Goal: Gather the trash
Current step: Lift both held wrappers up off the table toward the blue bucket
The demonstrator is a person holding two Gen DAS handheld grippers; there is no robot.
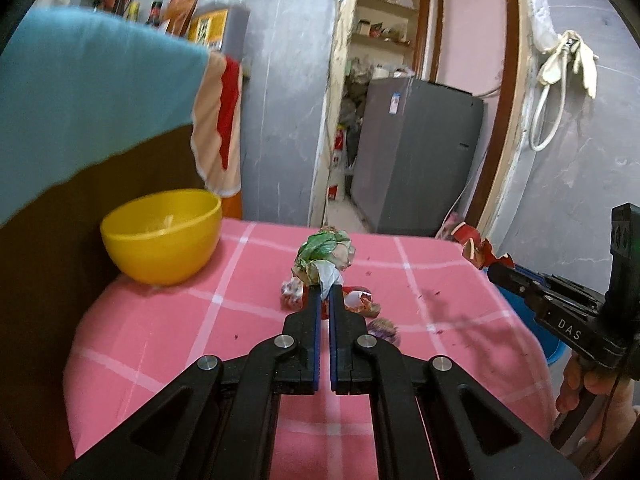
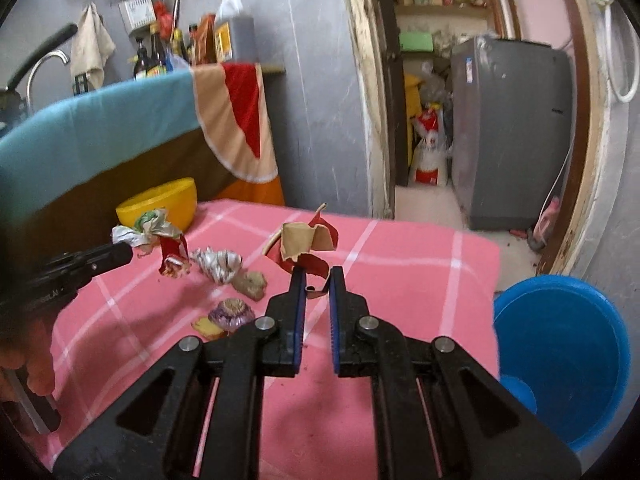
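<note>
My left gripper (image 1: 325, 294) is shut on a crumpled green and white wrapper (image 1: 325, 254) and holds it above the pink checked table (image 1: 168, 320); the wrapper also shows in the right wrist view (image 2: 150, 226). My right gripper (image 2: 316, 276) is shut on a torn red and tan wrapper (image 2: 304, 246), lifted above the table; it shows at the right in the left wrist view (image 1: 480, 250). Several scraps lie on the table: a red crumpled piece (image 2: 174, 260), a silver wrapper (image 2: 218, 264), a brown lump (image 2: 252, 284) and a purple cup-like piece (image 2: 232, 312).
A yellow bowl (image 1: 162, 236) stands at the table's far left corner. A blue bucket (image 2: 560, 356) stands on the floor right of the table. A cloth-covered counter (image 1: 80, 100) rises on the left. A grey appliance (image 2: 512, 132) stands beyond the doorway.
</note>
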